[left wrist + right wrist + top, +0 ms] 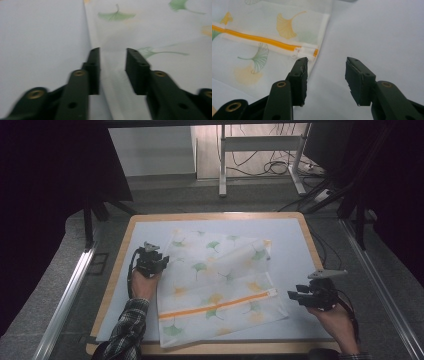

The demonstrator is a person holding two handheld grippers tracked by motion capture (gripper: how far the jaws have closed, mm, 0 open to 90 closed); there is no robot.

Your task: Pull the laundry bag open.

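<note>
White mesh laundry bag printed with green and yellow ginkgo leaves (217,285), flat at centre frame of the high view on the pale blue mat (295,240) covering the wooden-edged table (115,270); orange zipper band (220,306) running across its lower part from lower left to middle right, ending at a white tab near the bag's right edge; a fold or raised flap of the same fabric lying diagonally across the upper part. Left gripper (151,262), black, two-jawed, held in the left hand (143,285) at middle left of the high view, just beside the bag's left edge; plaid sleeve (127,330) entering from the bottom. In the left gripper view, left gripper (112,60) with jaws parted, nothing pinched, the bag's left hem (87,30) running up between bare mat at left and leaf-printed fabric at right; picture blurred. Right gripper (300,296), black with grey three-cornered plate on top, held in the right hand (337,322) at lower right of the high view, near the bag's right edge at zipper height, not touching. In the right gripper view, right gripper (326,75) with jaws standing apart, empty, over bare mat; the zipper's end (305,51) at upper left, just beyond the left jaw.
</note>
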